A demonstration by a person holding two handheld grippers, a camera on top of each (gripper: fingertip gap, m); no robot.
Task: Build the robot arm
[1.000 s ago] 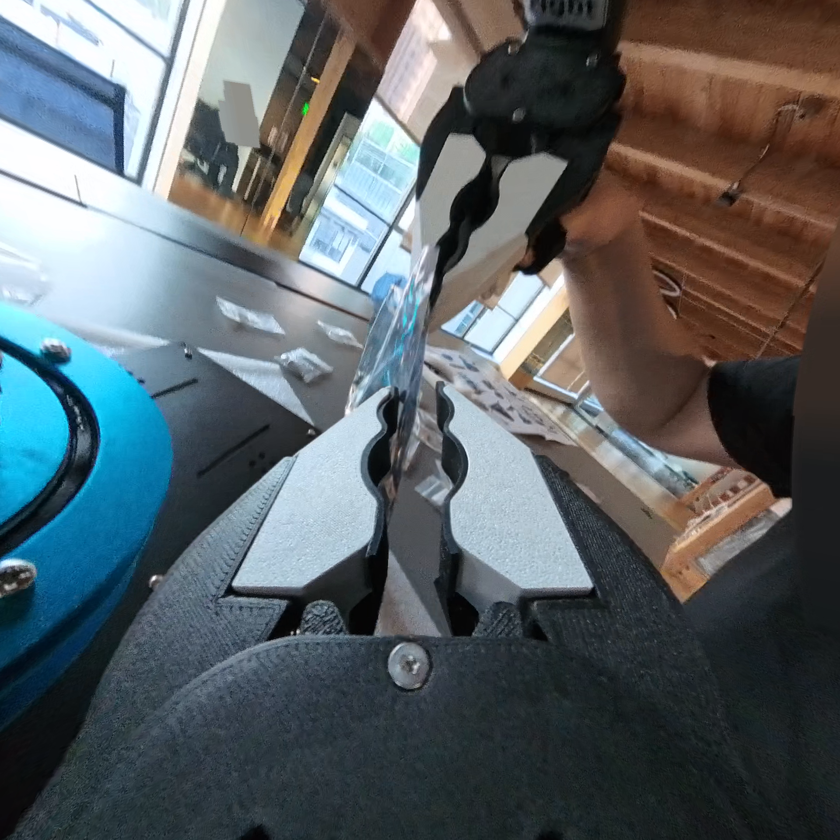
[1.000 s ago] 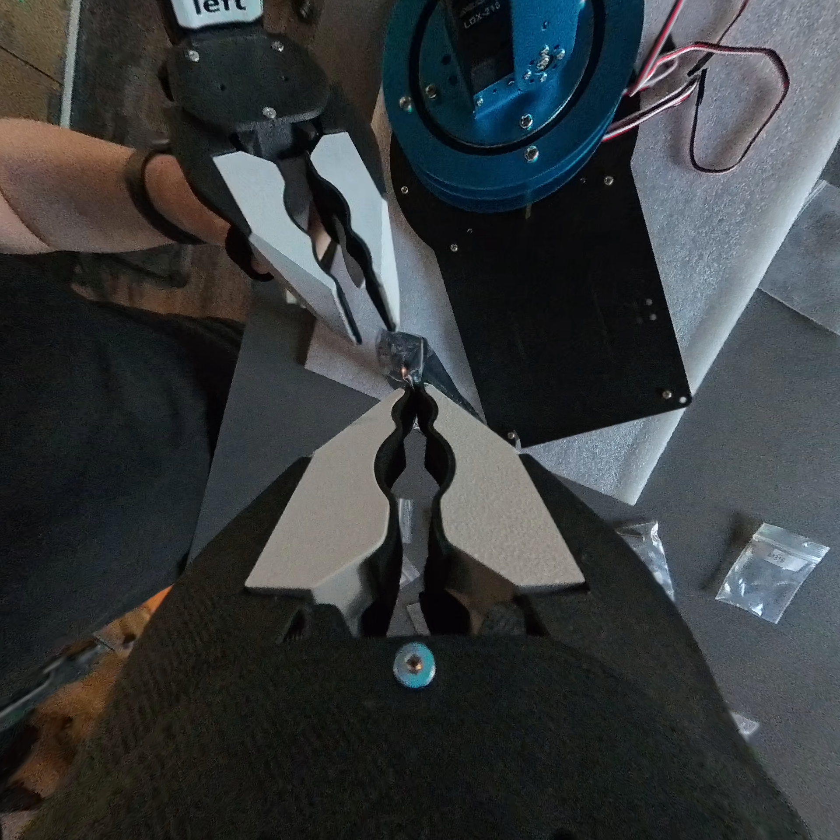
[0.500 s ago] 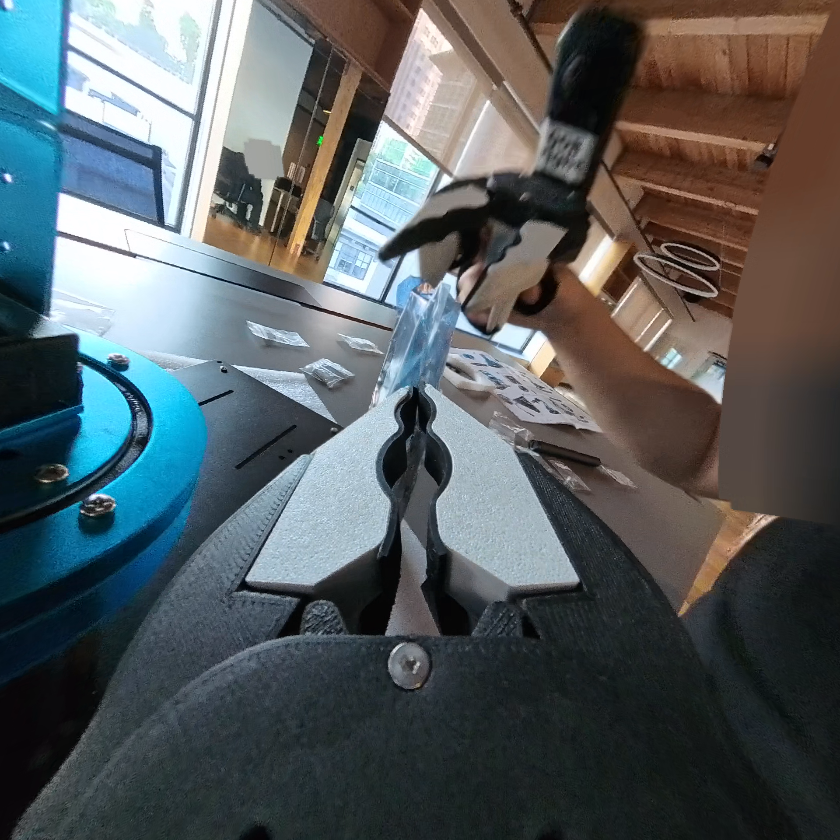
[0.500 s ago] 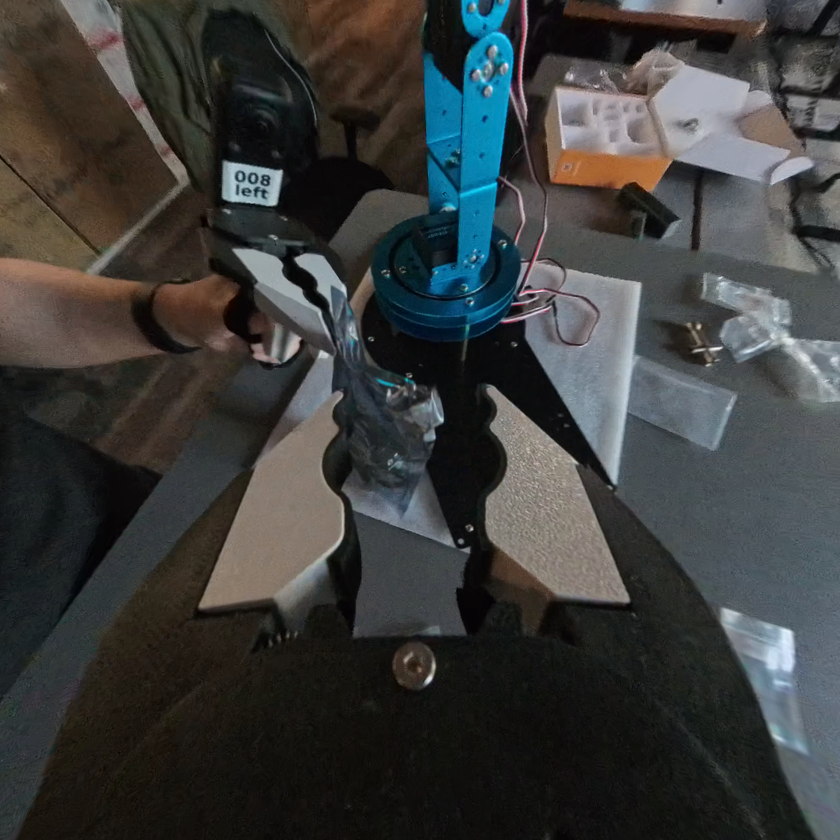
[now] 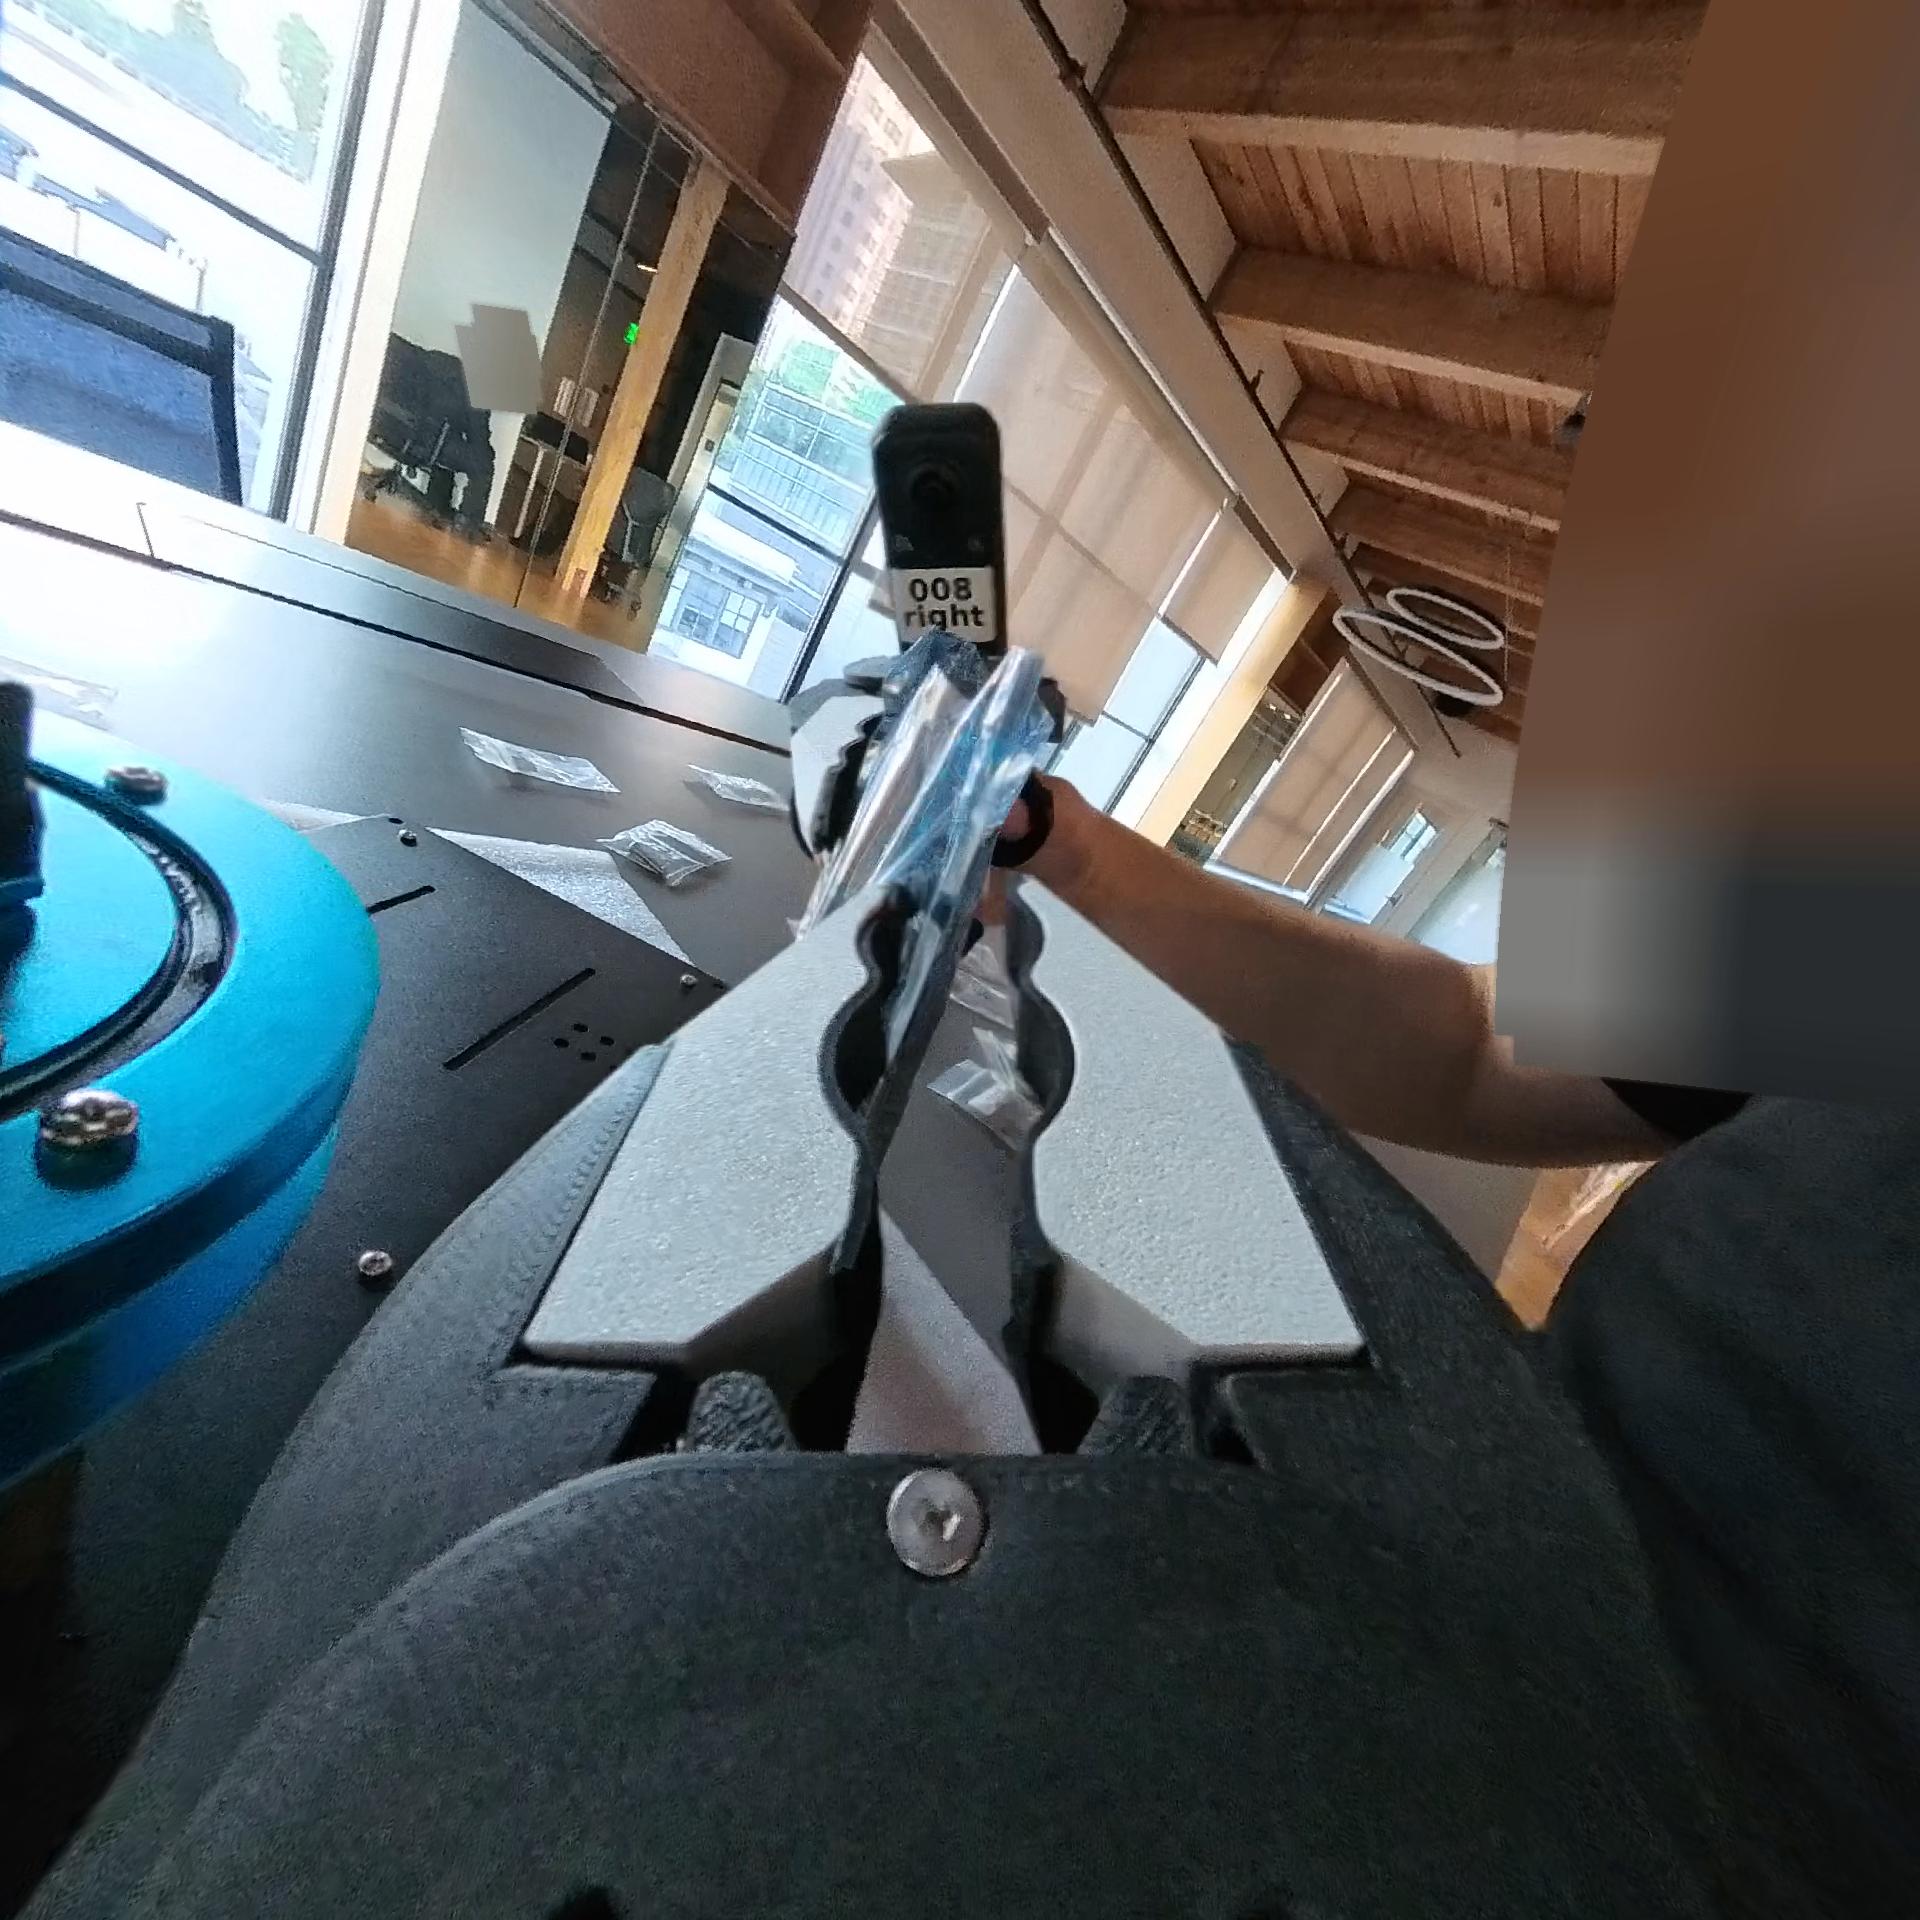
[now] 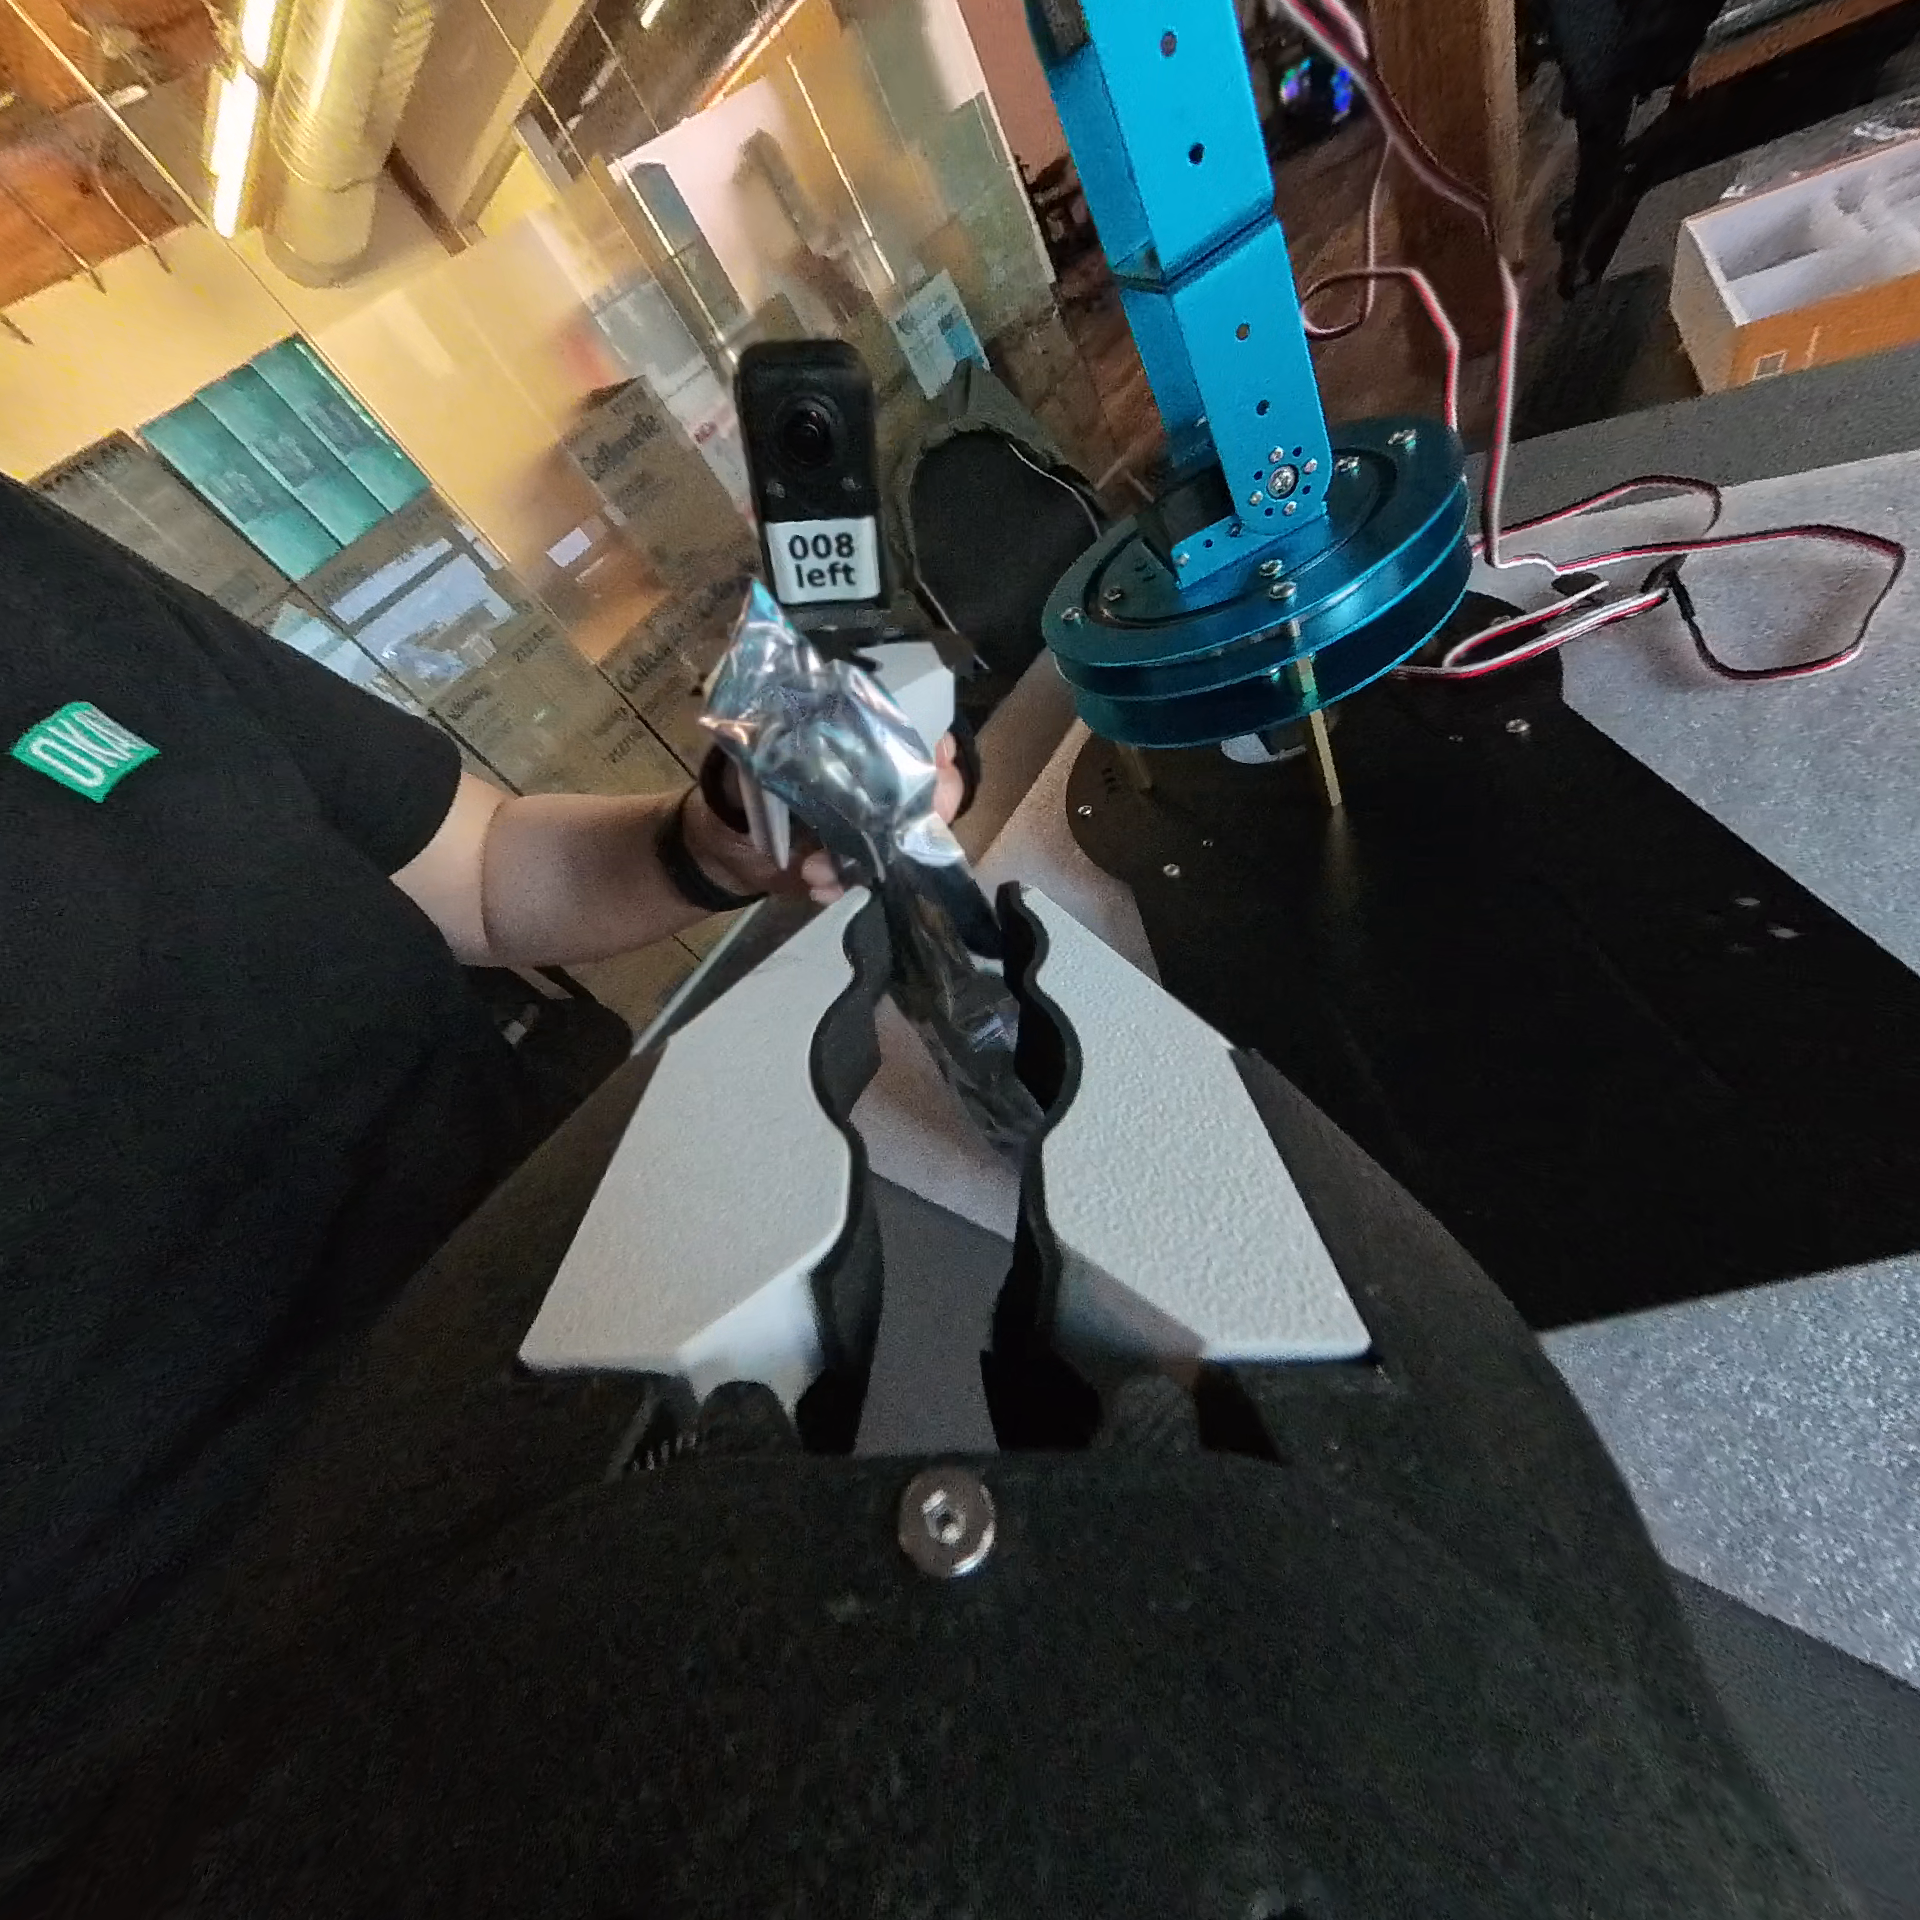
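A clear plastic bag of small dark parts hangs in the air between my two grippers, which face each other. My left gripper has its jaws a little apart; the bag's lower end lies against the left finger, with a gap on the other side. In the right wrist view the bag is crumpled at the top, and its dark lower end fills the gap between the tips of my right gripper, which is shut on it. Each gripper's camera shows behind the bag.
A blue round turntable base with an upright blue arm stands on a black plate. Red, white and black wires trail from it. Several small clear bags lie on the dark table. A cardboard box stands farther back.
The right gripper has swung round to face the left one and closed its jaws on the bag. The left gripper, shut on the bag before, has opened a little.
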